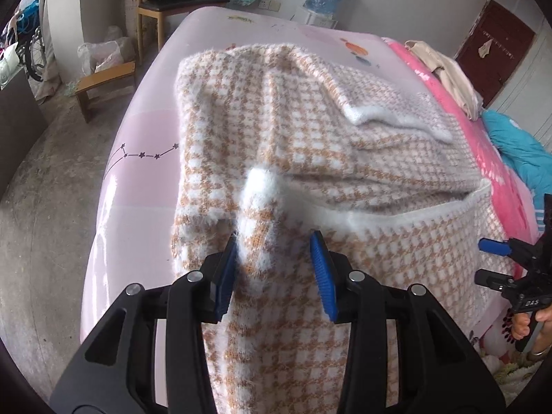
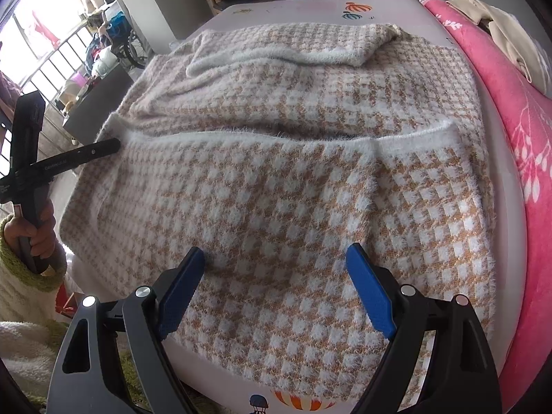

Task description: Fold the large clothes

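Observation:
A fuzzy tan-and-white houndstooth sweater (image 1: 310, 131) lies spread over the bed, with a sleeve folded across its far part and a white-trimmed edge running across the middle. My left gripper (image 1: 274, 252) is shut on a raised ridge of the sweater near its left side, and the fabric bunches up between the blue pads. My right gripper (image 2: 276, 276) is open just above the sweater (image 2: 276, 189) near the bed's front edge, with nothing pinched. The right gripper (image 1: 491, 262) also shows at the right edge of the left wrist view. A hand holds the left gripper (image 2: 103, 146) at the left of the right wrist view.
The bed has a pale pink sheet (image 1: 138, 131). A bright pink blanket (image 2: 517, 138) runs along its right side, with a beige garment (image 1: 448, 69) and a teal one (image 1: 517, 145) on it. A low wooden stool (image 1: 103, 79) and a chair (image 1: 179, 3) stand on the concrete floor to the left.

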Available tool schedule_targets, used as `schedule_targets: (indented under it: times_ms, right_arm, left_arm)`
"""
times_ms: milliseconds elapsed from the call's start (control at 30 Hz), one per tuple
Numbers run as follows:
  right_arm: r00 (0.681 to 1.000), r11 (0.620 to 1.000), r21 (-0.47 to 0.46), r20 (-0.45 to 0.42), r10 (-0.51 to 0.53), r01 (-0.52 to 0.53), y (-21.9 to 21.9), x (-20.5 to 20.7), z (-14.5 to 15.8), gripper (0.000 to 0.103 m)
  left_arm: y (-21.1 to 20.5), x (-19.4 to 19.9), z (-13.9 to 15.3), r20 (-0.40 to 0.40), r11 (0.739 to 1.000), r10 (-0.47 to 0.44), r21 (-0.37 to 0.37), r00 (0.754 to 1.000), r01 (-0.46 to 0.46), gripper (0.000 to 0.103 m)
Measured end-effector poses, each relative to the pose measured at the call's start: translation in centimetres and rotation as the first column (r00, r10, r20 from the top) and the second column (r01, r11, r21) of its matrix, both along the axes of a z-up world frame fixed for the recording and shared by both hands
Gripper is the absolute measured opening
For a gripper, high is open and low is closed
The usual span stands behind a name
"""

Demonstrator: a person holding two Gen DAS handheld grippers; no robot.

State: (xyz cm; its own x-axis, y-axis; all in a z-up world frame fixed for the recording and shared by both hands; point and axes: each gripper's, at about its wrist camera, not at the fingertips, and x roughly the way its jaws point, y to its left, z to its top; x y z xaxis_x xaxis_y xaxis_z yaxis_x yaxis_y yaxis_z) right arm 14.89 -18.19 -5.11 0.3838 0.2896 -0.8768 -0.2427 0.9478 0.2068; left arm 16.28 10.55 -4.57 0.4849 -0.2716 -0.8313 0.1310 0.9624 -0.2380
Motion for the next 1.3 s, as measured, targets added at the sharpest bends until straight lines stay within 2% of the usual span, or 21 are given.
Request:
schedule_targets:
  times_ms: [133, 233, 367, 500, 767, 1300]
  right_arm:
    - [1.000, 1.000, 0.002, 0.001, -0.004, 0.004, 0.0, 0.0, 0.1, 0.082]
    - [1.000, 1.000, 0.006, 0.004, -0.006, 0.006, 0.0, 0.0, 0.0, 0.082]
    - [1.000, 1.000, 0.012, 0.005, -0.002, 0.002, -0.2, 0.0, -0.2, 0.082]
    - [1.000, 1.000, 0.015, 0.007, -0.001, 0.001, -0.3, 0.0, -0.2, 0.082]
    - [1.000, 1.000, 0.021, 0.011, 0.000, 0.000, -0.3, -0.2, -0.2, 0.082]
    - [1.000, 1.000, 0.027, 0.010, 0.001, -0.001, -0.4, -0.1, -0.3, 0.082]
  left_arm:
    - [-0.2, 0.1, 0.2, 0.012, 1.000, 0.006, -0.006, 1.000, -0.006, 0.039]
    - [-0.6, -0.5, 0.8, 0.036, 0.999, -0.023, -0.034, 0.999, 0.025, 0.039]
    - [-1.2, -0.3, 0.1, -0.005, 0.998, -0.002, 0.055, 1.000, 0.002, 0.039]
    - [-1.9, -0.4, 0.3, 0.000, 0.993, 0.012, 0.120, 1.000, -0.011, 0.040]
    - [-4.2, -1.1, 0.5, 0.031, 0.959, 0.009, 0.282, 0.999, -0.017, 0.040]
    - [-4.7, -1.1, 0.5, 0.037, 0.950, 0.012, 0.311, 0.999, -0.023, 0.040]
